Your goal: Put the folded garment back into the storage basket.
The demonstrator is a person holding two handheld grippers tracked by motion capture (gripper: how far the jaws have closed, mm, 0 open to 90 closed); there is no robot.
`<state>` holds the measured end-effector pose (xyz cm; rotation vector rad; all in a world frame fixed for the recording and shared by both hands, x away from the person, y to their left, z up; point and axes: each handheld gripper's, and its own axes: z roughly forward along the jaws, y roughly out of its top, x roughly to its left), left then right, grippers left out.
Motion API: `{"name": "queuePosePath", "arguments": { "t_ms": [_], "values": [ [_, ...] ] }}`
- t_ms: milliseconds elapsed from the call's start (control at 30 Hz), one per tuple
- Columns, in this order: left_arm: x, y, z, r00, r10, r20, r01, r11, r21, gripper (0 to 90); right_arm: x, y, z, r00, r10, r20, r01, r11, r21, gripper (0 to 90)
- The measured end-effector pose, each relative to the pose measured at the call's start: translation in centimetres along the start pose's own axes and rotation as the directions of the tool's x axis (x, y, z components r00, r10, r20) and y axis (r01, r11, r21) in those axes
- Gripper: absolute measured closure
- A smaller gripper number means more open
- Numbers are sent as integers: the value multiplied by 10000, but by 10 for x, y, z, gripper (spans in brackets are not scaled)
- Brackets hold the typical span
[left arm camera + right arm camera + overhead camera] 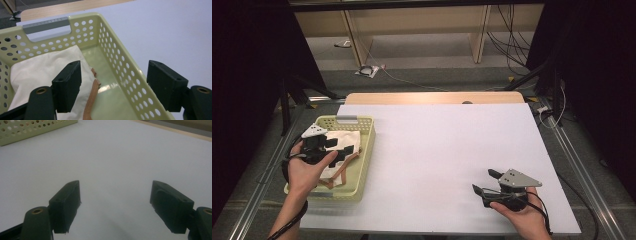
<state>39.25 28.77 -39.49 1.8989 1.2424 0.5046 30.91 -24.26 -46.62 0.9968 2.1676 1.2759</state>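
while both jaws gape, left hand-held gripper (337, 148) hovers over one basket (367, 150) holding one cloth bag (343, 137).

Pale yellow basket (120, 67) with rows of round holes, seen from above and close. Grey handle (46, 25) on its far rim. Inside, a cream cloth bag (42, 67) lying along the left part, with a brown strap (91, 100) trailing off its right edge onto the shiny bare bottom. Left gripper (113, 86) low over the basket, jaws standing wide apart with nothing pressed between them: one jaw above the cloth bag, the other outside the right wall, so that wall runs between the two. White counter (170, 32) beyond and to the right, a wooden edge at the far side.
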Motion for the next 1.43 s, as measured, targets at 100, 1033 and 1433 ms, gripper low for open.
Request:
{"name": "queuePosePath", "arguments": {
  "t_ms": [100,1033,1433],
  "values": [
    [-2,-2,0,9998,181,1,-181,9998,80,250,0,0,0,10000,-1,17,1,10000,-8,253],
    [-64,-26,-14,9709,1873,1492,-1627,9732,-1625,0,0,0,-2,9999,-92,-47,92,9999,-85,252],
    [-73,-32,-9,9629,2312,1390,-2108,9664,-1469,0,0,-1,-1,9999,-131,-102,131,9999,-46,252]
  ]
}}
